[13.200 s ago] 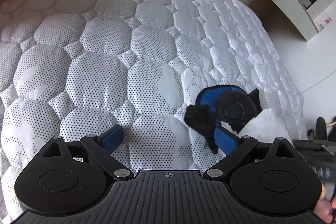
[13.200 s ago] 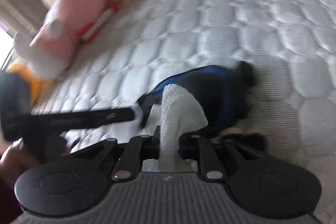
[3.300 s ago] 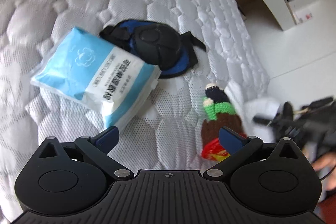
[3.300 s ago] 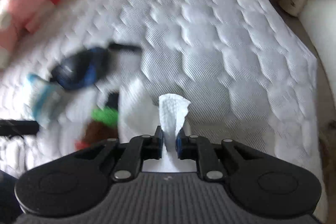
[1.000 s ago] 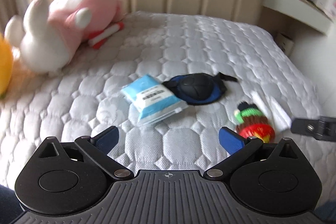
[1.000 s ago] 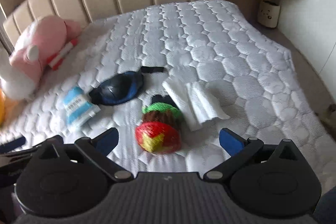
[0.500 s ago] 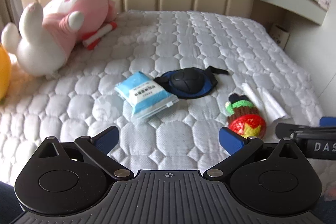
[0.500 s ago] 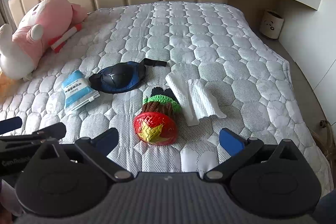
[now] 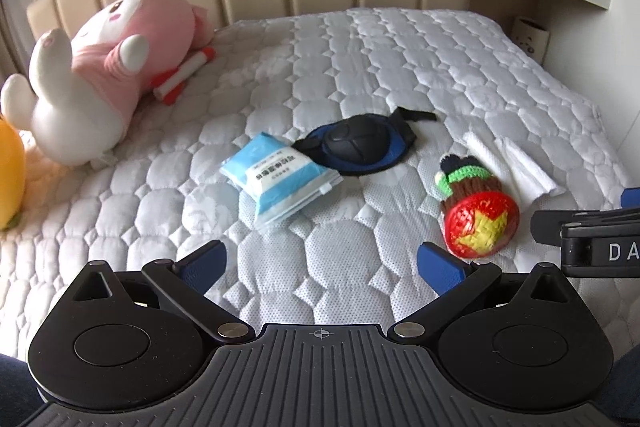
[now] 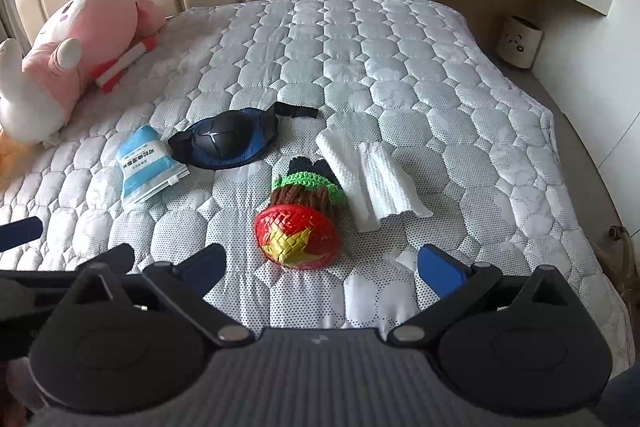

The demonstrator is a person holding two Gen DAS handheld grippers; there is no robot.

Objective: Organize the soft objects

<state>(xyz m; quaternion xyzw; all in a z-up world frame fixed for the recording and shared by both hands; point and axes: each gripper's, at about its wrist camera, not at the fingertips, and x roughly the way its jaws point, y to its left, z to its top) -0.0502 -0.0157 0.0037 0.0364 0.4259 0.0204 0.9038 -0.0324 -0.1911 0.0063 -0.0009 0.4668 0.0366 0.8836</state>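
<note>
4 soft items in row on bed (image 10: 400, 75) | left gripper (image 9: 320, 263) & right gripper (image 10: 322, 265) agape

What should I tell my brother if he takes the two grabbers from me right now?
Left gripper: jaws wide open, holding nothing, above the near edge of the bed.
Right gripper: jaws wide open, holding nothing.
Four small things lie in a row mid-bed: blue tissue pack, its corner touching the black and blue pad; then the knitted doll with the red star hat; the white folded cloth lies right against the doll.
The pink plush lies by the headboard, apart from the row.
Done: the row looks laid out.
Left: possibly nothing; I cannot tell whether the plush should join.
</note>
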